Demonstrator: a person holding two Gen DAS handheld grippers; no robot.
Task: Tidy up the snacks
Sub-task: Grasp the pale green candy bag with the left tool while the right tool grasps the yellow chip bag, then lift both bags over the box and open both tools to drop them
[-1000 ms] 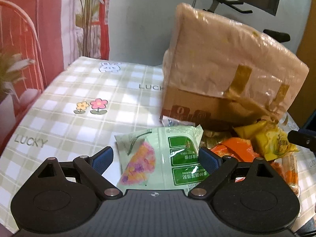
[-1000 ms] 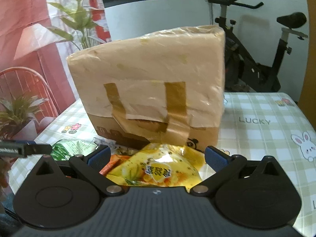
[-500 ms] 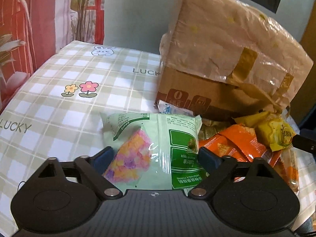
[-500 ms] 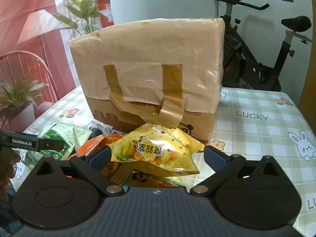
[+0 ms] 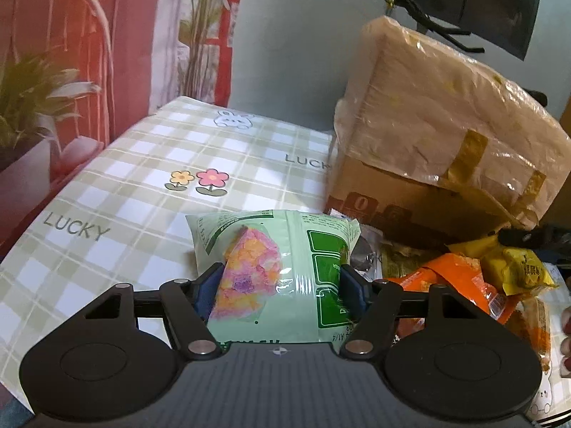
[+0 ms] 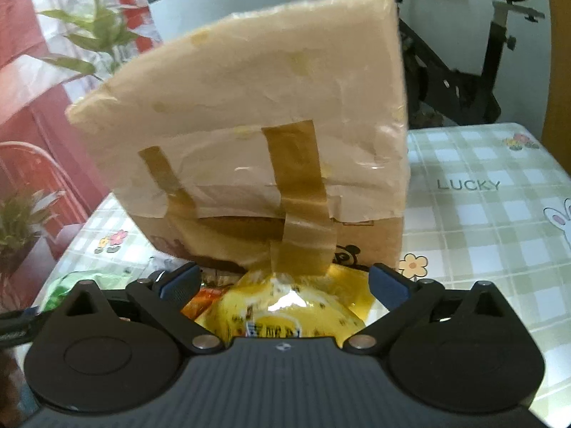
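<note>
A pale green snack bag (image 5: 285,249) with a pink and orange picture lies between the fingers of my left gripper (image 5: 282,289). The jaws are closing, and both blue pads press against the bag's sides. My right gripper (image 6: 283,281) is open over a shiny yellow snack bag (image 6: 285,306), whose edges stay clear of the pads. That yellow bag (image 5: 521,267) also shows in the left wrist view, on a heap with an orange bag (image 5: 453,278). All of it sits on the checked tablecloth (image 5: 125,214).
A big cardboard box (image 6: 249,107) wrapped in plastic and brown tape stands right behind the snacks and fills the middle of the table. An exercise bike (image 6: 499,35) stands beyond the far edge. A potted plant (image 5: 32,107) and a red chair are off the left side.
My left gripper's jaws have narrowed onto the green bag. My right gripper has moved closer to the box, so the yellow bag now sits lower and deeper between its fingers.
</note>
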